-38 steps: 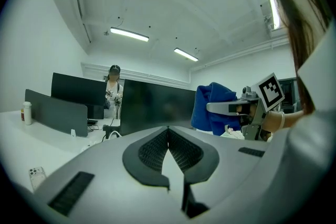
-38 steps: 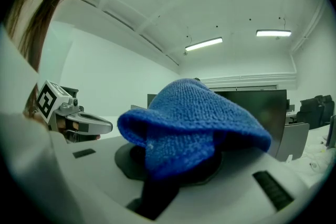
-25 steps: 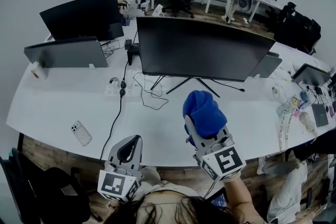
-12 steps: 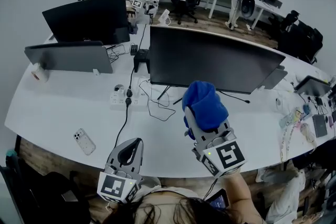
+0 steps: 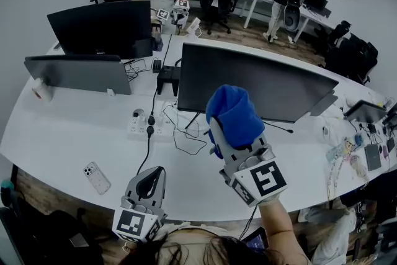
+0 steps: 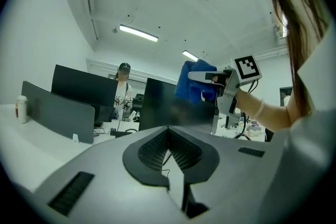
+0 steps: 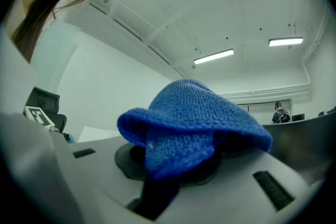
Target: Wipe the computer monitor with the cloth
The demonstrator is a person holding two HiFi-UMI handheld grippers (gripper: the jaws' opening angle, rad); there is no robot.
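Observation:
A wide dark monitor (image 5: pixel 260 80) stands on the white desk (image 5: pixel 68 133) with its screen facing me. My right gripper (image 5: pixel 231 124) is shut on a blue knitted cloth (image 5: pixel 234 115), held up in front of the screen's lower middle; touch with the screen cannot be told. The cloth (image 7: pixel 189 123) fills the right gripper view, draped over the jaws. My left gripper (image 5: pixel 149 180) hangs low at the desk's near edge, jaws shut on nothing. In the left gripper view the monitor (image 6: pixel 173 107) shows ahead, with the cloth (image 6: pixel 197 81) raised beside it.
Two other monitors (image 5: pixel 102 28) stand at the left with their backs to me. A power strip (image 5: pixel 146 124) and loose cables lie below the main screen, a phone (image 5: pixel 96 177) near the front left. Small items clutter the right end (image 5: pixel 356 149). People sit and stand behind.
My right gripper has risen and moved forward with the cloth, from over the desk to in front of the monitor's lower part. The left gripper has stayed in place.

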